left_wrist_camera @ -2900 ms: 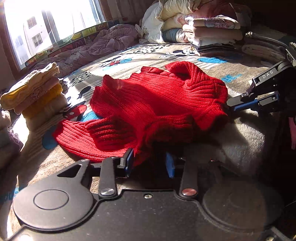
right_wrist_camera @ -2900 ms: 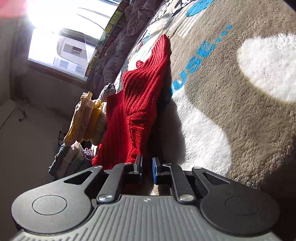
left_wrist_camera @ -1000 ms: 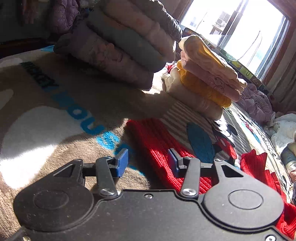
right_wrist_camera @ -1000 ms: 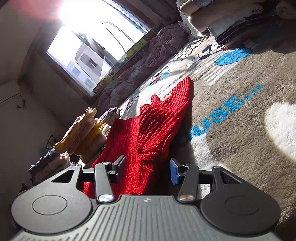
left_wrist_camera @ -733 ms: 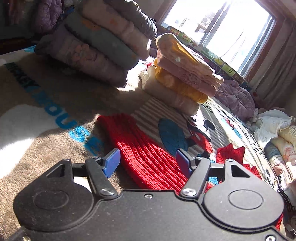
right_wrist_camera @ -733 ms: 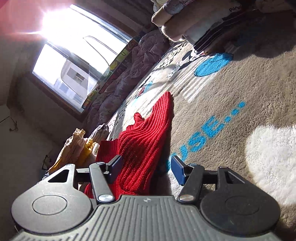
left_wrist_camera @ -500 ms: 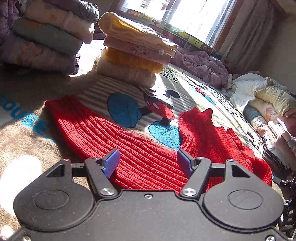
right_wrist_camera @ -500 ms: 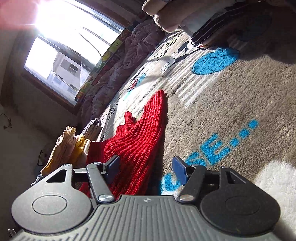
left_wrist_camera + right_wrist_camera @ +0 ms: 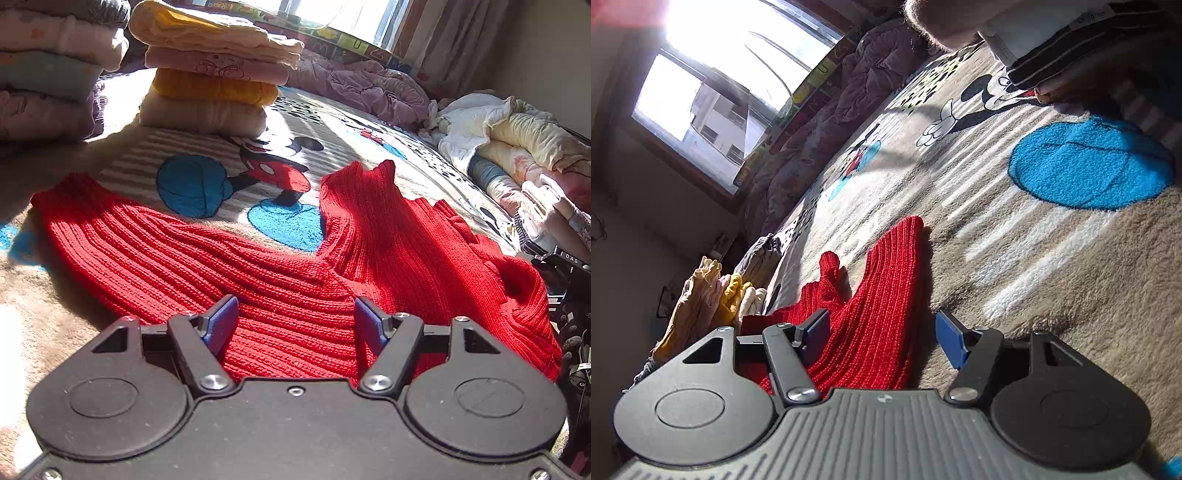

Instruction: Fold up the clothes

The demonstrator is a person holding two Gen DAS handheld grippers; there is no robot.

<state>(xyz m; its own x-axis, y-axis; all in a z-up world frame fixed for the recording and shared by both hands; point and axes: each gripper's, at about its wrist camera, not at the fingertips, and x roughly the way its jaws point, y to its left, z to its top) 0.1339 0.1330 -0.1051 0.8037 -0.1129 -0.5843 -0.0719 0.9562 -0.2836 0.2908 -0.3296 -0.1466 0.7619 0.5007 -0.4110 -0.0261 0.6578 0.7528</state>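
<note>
The red sweater (image 9: 280, 266) lies spread on the blanket (image 9: 1052, 258); the left gripper (image 9: 295, 325) and right gripper (image 9: 881, 332) hover over it, jaws just opened apart, pinching nothing.

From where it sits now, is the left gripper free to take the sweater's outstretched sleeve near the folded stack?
Probably yes. The left gripper has its jaws open over the red sweater, and the sleeve lies flat and uncovered on the blanket. The folded stack stands behind it, clear of the path.

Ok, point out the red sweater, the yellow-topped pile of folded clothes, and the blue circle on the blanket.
red sweater (image 9: 288, 295), left wrist view, ribbed body.
pile of folded clothes (image 9: 210, 85), left wrist view, orange layer.
blue circle (image 9: 1089, 166), right wrist view, centre.
</note>
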